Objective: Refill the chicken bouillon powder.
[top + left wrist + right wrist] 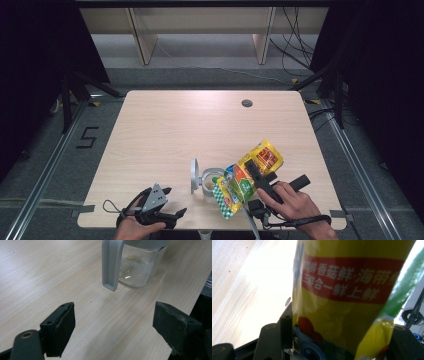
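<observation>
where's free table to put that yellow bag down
The far half of the table, up to the round hole, is bare, as is the left side beyond the jug. It is crowded near the front edge: jug, yellow bag, right gripper.

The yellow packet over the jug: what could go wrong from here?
1. The right gripper grips the yellow packet at its middle, tilted over the clear jug. The contents may miss the narrow opening and spill on the table.
2. The left gripper is open and apart from the jug's grey handle, so a nudge from the packet could shift the unsteadied jug.
</observation>
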{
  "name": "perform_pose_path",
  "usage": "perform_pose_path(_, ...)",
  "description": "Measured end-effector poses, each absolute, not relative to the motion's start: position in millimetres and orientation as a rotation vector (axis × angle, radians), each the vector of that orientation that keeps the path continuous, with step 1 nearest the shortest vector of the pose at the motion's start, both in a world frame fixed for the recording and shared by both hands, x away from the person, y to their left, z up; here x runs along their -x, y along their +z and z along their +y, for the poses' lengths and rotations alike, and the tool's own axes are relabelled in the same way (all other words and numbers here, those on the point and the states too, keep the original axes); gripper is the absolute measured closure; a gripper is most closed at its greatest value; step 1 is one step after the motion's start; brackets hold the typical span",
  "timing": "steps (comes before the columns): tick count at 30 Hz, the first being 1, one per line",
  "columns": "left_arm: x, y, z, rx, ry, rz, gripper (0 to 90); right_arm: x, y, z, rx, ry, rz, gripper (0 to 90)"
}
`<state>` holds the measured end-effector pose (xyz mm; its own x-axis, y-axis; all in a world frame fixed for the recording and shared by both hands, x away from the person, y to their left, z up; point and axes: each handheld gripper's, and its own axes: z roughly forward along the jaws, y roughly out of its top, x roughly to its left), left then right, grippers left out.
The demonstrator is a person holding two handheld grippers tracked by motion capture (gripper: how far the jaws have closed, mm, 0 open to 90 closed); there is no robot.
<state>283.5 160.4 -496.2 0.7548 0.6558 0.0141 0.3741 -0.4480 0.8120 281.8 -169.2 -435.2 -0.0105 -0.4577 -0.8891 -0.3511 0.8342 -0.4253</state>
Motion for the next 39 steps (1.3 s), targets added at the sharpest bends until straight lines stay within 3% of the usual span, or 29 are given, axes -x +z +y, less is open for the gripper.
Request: perform_pose_path(39, -282.7, -497.0, 159.8, -2.08, 0.391, 0.781, 17.6, -278.6, -433.4, -168.5, 0.661, -0.092, 1.614, 43.0)
